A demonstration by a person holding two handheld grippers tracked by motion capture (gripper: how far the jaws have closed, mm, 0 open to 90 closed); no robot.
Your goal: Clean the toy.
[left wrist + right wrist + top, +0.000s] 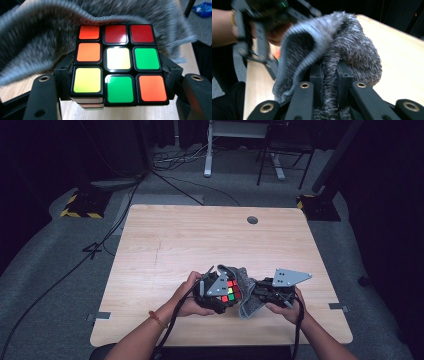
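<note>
At lower centre of the frame, left tongs [227, 295] clamped a puzzle cube [117, 65] steady while right tongs [257, 292] pinched a grey cloth [337, 50] to wipe it above the worktop [200, 240].

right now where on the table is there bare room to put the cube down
Bare wood runs from the table's far edge by the round hole down to the hands, plus both side strips. Crowded only at the near middle: cube, grey cloth, both tongs.

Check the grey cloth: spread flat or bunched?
Bunched. The grey cloth is pinched in folds by the right hand-held gripper and drapes over the puzzle cube.
</note>
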